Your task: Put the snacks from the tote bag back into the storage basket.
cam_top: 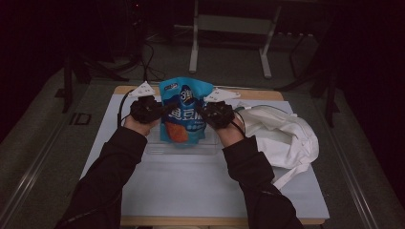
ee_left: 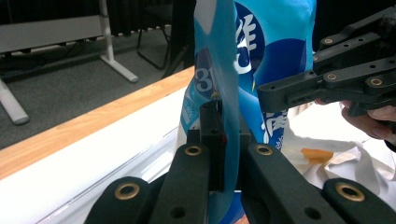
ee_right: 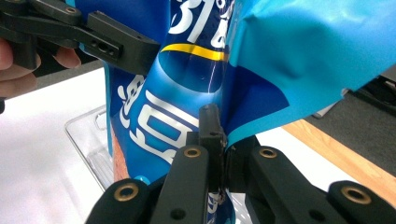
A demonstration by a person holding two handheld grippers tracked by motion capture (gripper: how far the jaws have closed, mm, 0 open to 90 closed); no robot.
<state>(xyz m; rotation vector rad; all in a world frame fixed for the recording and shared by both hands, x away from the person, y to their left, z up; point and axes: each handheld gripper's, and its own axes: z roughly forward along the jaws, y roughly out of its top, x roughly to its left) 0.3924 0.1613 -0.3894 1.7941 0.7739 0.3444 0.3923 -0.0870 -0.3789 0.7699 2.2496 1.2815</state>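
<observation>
Now holding the blue snack bag (cam_top: 184,112) up over the clear tray (cam_top: 157,147) on the white table (cam_top: 200,181). Left gripper (cam_top: 160,109) pinched tight on one side edge, right gripper (cam_top: 204,110) pinched tight on the other. Could rip or slip out if tugged apart too hard. White cloth bag (cam_top: 282,136) lying beside.

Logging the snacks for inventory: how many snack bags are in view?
1: the blue snack bag, held upright over the clear tray between the left gripper and right gripper. The white cloth bag could hide more.
</observation>
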